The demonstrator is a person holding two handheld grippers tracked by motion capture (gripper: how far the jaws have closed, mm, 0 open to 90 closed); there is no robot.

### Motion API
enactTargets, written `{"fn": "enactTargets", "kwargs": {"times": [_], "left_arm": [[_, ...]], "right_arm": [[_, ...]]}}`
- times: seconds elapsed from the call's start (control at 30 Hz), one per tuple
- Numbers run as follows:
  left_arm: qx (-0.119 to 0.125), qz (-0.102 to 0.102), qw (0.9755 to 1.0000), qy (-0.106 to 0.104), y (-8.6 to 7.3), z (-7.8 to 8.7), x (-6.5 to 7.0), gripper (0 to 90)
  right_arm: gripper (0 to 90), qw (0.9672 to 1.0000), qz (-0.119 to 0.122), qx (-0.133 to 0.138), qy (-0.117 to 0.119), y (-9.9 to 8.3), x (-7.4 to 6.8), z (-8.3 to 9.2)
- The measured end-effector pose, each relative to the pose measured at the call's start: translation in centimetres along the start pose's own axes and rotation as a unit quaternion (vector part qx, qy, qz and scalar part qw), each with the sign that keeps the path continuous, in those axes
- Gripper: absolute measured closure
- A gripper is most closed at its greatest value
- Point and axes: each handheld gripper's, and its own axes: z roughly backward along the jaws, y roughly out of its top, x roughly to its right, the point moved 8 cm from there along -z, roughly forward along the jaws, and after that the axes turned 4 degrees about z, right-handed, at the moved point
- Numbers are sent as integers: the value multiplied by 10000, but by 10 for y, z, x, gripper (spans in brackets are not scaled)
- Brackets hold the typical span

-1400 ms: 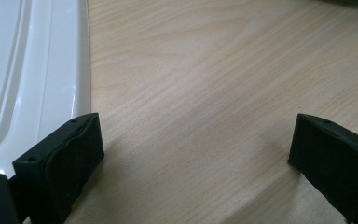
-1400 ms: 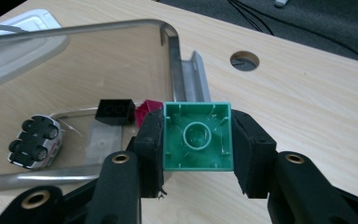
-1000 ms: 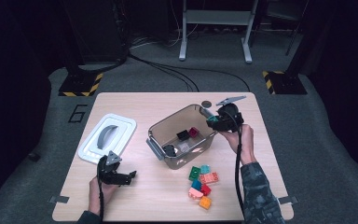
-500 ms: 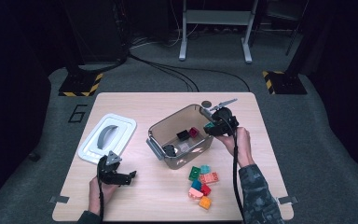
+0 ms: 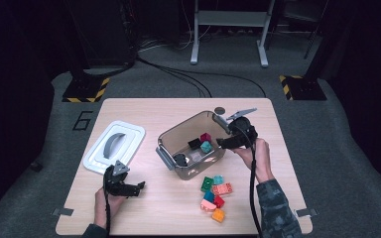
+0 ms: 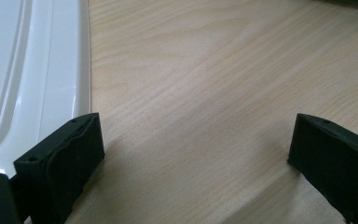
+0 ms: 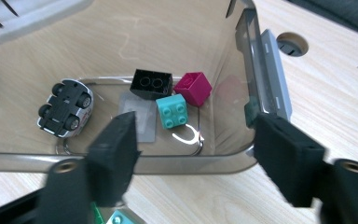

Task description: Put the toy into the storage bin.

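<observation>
A clear grey bin stands mid-table. In it lie a teal brick, a black brick, a magenta brick and an overturned toy car. My right gripper hovers over the bin's right end. Its jaws have just been opening and nothing is between them. My left gripper rests open on bare wood beside the white lid.
Several loose bricks in green, teal, orange, red and pink lie in front of the bin near the right forearm. A round cable hole sits behind the bin. The floor is dark around the table's edges.
The right gripper's jaws have spread apart, and the teal brick it carried over the bin's right end now lies inside the bin. The left gripper has not moved.
</observation>
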Motion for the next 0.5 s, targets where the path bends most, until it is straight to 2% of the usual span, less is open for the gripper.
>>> {"fn": "enactTargets", "kwargs": {"times": [0.07, 0.17, 0.3, 0.5], "left_arm": [[-1, 0, 10000, 0, 0, 0, 0, 30], [-2, -2, 10000, 0, 0, 0, 0, 29], [-15, -4, 10000, 7, 0, 0, 0, 29], [-2, -2, 10000, 1, 0, 0, 0, 30]], "right_arm": [[218, 10000, -40, 68, -11, -4, -2, 4], [179, 9998, -51, 184, -39, -10, -4, 10], [164, 9995, -97, 309, -33, -25, -10, 15], [159, 9995, -117, 300, 8, -51, -20, 15]]}}
